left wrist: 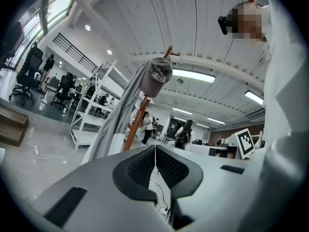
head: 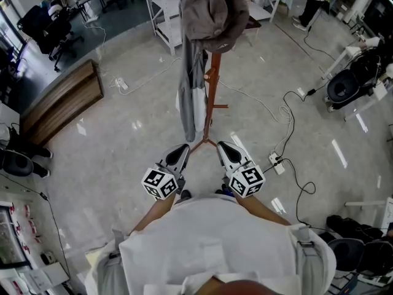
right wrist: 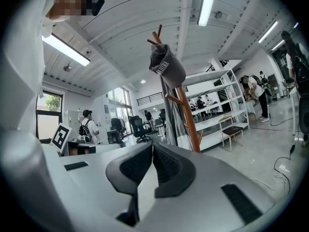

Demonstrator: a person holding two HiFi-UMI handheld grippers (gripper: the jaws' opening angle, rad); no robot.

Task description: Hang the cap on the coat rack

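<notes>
Well, the left gripper (head: 181, 155) has its jaws together on nothing; the cap (head: 215, 14) already sits atop the rack (head: 212, 88) — loosely, I'd judge, so a nudge could tip it off. Likewise the right gripper (head: 228, 154): closed, empty.

In the head view, the grey fabric cap (head: 215, 14) covers the top of the reddish-brown wooden coat rack (head: 212, 88) and runs into the upper edge. A long grey hanging garment (head: 188, 97) hides part of the pole. The cap's white lettering (left wrist: 158, 77) is too small to read.
</notes>
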